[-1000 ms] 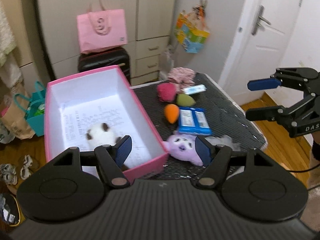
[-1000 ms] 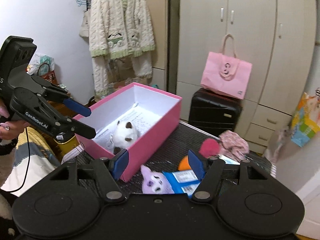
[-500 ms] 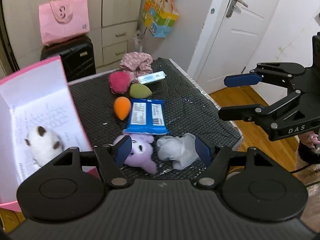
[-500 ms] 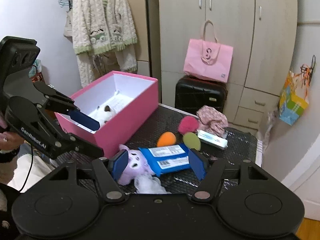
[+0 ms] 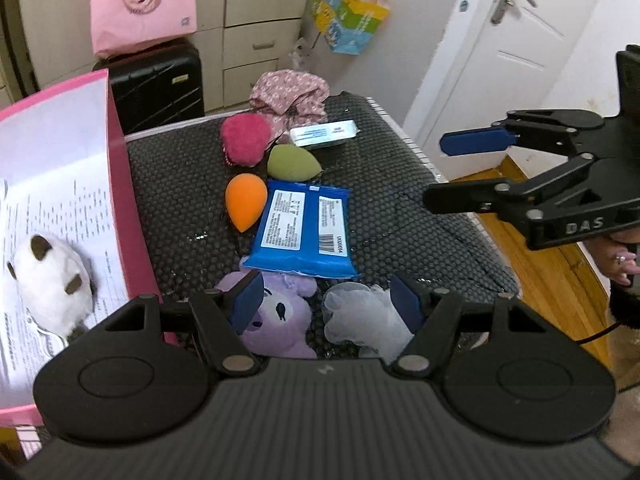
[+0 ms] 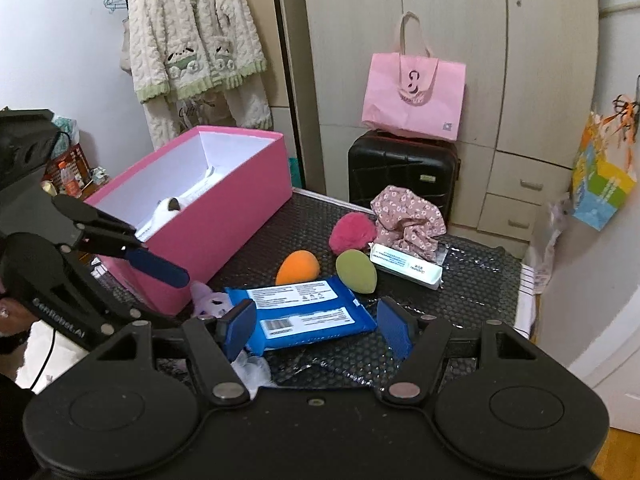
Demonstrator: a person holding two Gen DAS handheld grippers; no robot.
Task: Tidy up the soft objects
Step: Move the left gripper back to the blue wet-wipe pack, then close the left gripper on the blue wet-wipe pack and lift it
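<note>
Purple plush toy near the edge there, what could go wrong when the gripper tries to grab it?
The purple plush toy lies right beside the white mesh puff, so the open left gripper might pinch both at once. Both sit near the table's front edge, so a nudge could push one off. The blue wipes pack touches the toy and may get dragged along.

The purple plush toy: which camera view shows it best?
The left wrist view. There the purple plush toy lies face up between the open left gripper fingers, eye and ears visible. In the right wrist view only a small part shows beside the pink box.
</note>
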